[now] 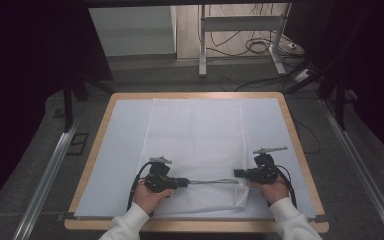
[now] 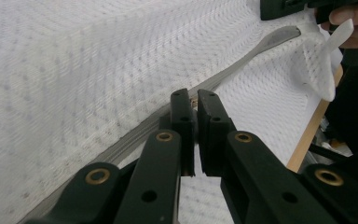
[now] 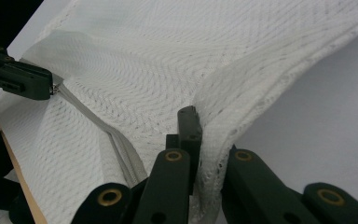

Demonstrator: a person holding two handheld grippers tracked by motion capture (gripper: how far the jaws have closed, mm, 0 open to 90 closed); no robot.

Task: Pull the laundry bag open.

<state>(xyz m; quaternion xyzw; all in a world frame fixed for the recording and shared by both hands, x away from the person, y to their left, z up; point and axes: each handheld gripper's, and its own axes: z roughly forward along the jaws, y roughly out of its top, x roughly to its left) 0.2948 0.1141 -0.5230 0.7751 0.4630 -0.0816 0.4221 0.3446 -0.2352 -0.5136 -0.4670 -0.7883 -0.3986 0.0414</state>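
A wood-edged surface (image 1: pixel 295 130) under a pale sheet stood on grey carpet, with metal floor rails, a frame's legs and loose cables behind it. Across its middle lay a white mesh bag (image 1: pixel 195 130), rectangular and woven in a fine honeycomb, with a grey zipper (image 1: pixel 212 182) running along its near end. The left gripper (image 1: pixel 182 183) had its jaws clenched at the zipper, apparently on its small metal slider (image 2: pixel 194 103), seen up close in the left gripper view. The right gripper (image 1: pixel 237 173) had its jaws grasping the bag's lacy corner hem, bunched into a fold in the right gripper view. The high view showed both hands in white sleeves (image 1: pixel 125 225) at the near edge.
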